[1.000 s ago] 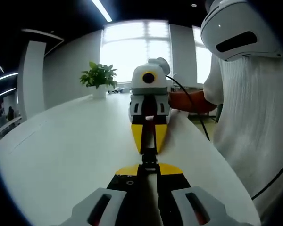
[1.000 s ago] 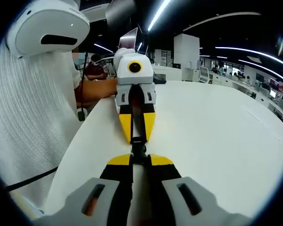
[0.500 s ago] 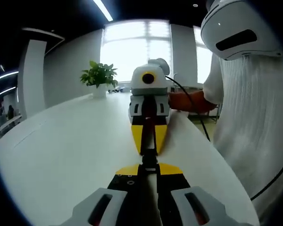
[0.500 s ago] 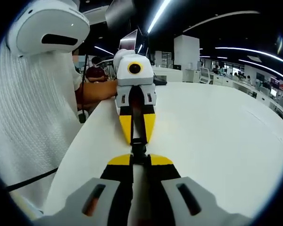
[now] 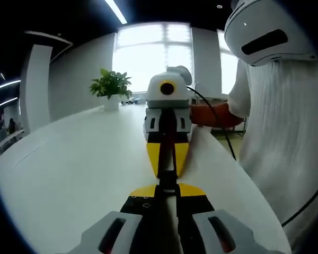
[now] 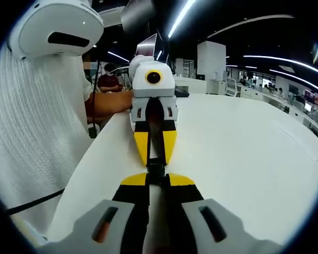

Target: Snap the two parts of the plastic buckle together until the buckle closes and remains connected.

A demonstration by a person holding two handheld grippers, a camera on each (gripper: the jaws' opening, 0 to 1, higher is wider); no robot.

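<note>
Left gripper (image 5: pixel 167 191): yellow-tipped jaws clenched on one end of the black plastic buckle (image 5: pixel 167 182), held above the white table (image 5: pixel 79 164).
Right gripper (image 6: pixel 157 180): jaws likewise clenched on the other end of the buckle (image 6: pixel 156 170); in the left gripper view it (image 5: pixel 167 168) faces in nose to nose.
Buckle: sits between the two pairs of yellow tips, which nearly meet; whether the two parts are latched, I cannot tell.
Writing: none readable on the buckle or on either gripper.
Containers: a white pot holding a green plant (image 5: pixel 111 87) stands on the table's far edge by the bright window (image 5: pixel 151 53).
Person: white ribbed sleeve (image 5: pixel 286 153) close beside the grippers, a white headset (image 5: pixel 267 32) above it; a black cable (image 5: pixel 217 124) trails off the right gripper.
Surroundings: an open-plan office with ceiling light strips (image 6: pixel 183 13) and distant desks (image 6: pixel 265 90); a seated person in red (image 6: pixel 107 79) behind.
</note>
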